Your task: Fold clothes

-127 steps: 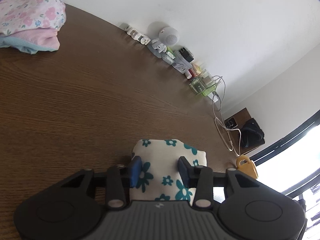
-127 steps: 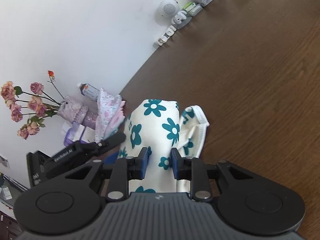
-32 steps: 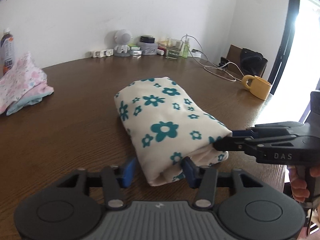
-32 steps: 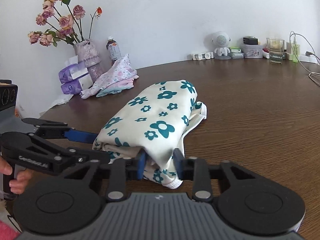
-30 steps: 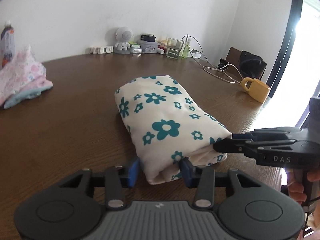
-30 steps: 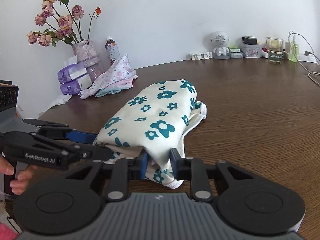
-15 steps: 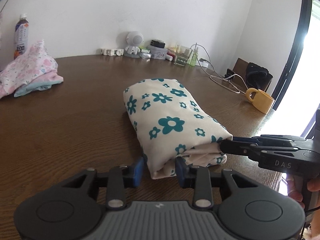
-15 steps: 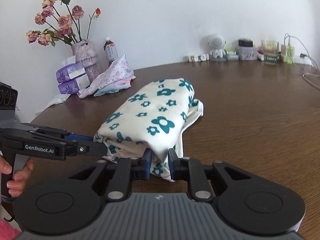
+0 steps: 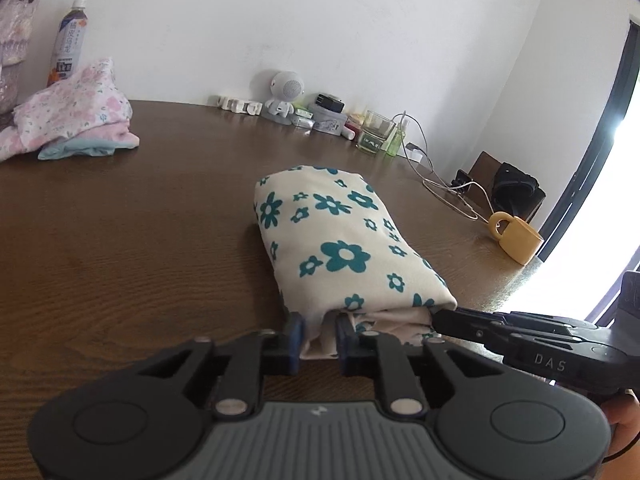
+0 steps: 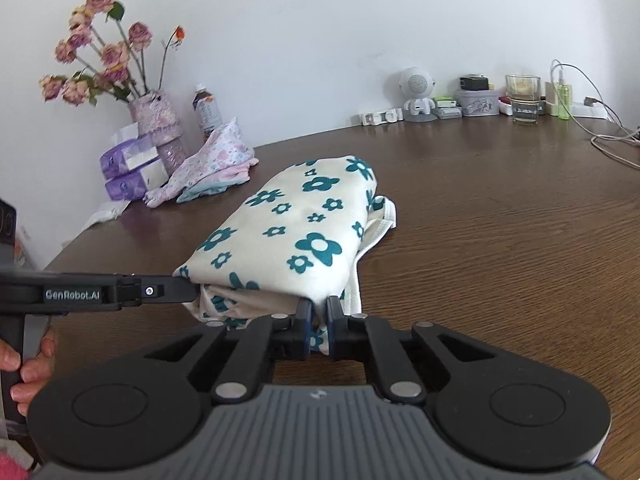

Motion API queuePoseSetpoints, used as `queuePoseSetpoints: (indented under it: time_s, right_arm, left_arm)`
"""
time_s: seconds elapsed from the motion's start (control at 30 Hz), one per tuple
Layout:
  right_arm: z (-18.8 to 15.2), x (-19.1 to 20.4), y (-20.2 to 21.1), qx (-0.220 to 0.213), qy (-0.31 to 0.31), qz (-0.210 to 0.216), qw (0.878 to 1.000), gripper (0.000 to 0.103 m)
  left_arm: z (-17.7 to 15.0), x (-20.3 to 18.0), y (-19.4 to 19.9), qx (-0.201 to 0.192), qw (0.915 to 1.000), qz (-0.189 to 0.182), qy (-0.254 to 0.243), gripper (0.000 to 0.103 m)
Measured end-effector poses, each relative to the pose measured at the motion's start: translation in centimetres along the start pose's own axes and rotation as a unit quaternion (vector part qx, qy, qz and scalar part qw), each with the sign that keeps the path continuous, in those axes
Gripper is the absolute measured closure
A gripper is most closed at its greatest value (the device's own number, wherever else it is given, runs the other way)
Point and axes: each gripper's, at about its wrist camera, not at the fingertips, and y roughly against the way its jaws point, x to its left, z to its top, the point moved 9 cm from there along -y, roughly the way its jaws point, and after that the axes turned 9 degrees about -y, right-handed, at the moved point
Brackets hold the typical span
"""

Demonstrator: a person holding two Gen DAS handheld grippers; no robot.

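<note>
Left wrist view is showing the left tongs (image 9: 319, 338) clamping the near left corner of the garment (image 9: 340, 240), a cream cloth with teal flowers, low in the middle of the frame. The right tongs (image 9: 438, 316) are coming in from the lower right and biting the other near corner. In the right wrist view the right tongs (image 10: 317, 326) are pinching that corner's edge at lower centre, with the left tongs (image 10: 188, 290) reaching in from the left, a hand (image 10: 24, 364) wrapping its handle.

The garment (image 10: 296, 236) is lying on the desk (image 10: 500, 240) as a thick, narrow bundle running away from the cameras, its layers showing at the near end and a white hem sticking out on the right side. Judging by that, a fold is either being set down or the near end is being gripped for another one; the pictures are not settling which. Any next move is calling for both corners travelling level, so the layers are not sliding apart.

The desk (image 9: 120, 240) is dark wood grain. A pink pile (image 9: 72, 120) is sitting at upper left, a yellow mug (image 9: 518, 238) at right, a bright doorway beyond it. Flowers (image 10: 104, 48), tissue packs (image 10: 132, 168) and a toy robot (image 10: 416, 94) are lining the white wall.
</note>
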Motion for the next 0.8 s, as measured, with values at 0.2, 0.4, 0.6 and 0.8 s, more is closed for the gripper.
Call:
queuePoseSetpoints:
  time_s: [0.2, 0.4, 0.6, 0.8]
  right_arm:
    - [0.4, -0.2, 0.0, -0.01, 0.007, -0.009, 1.0, 0.085]
    - [0.0, -0.5, -0.4, -0.005, -0.013, -0.015, 1.0, 0.098]
    - [-0.3, -0.4, -0.5, -0.006, -0.019, -0.022, 1.0, 0.098]
    - [-0.2, -0.7, 0.9, 0.006, -0.029, 0.016, 0.999, 0.068]
  left_arm:
    - [0.1, -0.2, -0.3, -0.004, 1.0, 0.006, 0.001, 0.094]
    - [-0.1, 0.2, 0.1, -0.019, 0.9997, 0.017, 0.004, 0.099]
    - [-0.5, 0.6, -0.1, 0.005, 0.9995, 0.003, 0.032, 0.092]
    - [0.5, 1.1, 1.7, -0.007, 0.9961, -0.051, 0.072, 0.055]
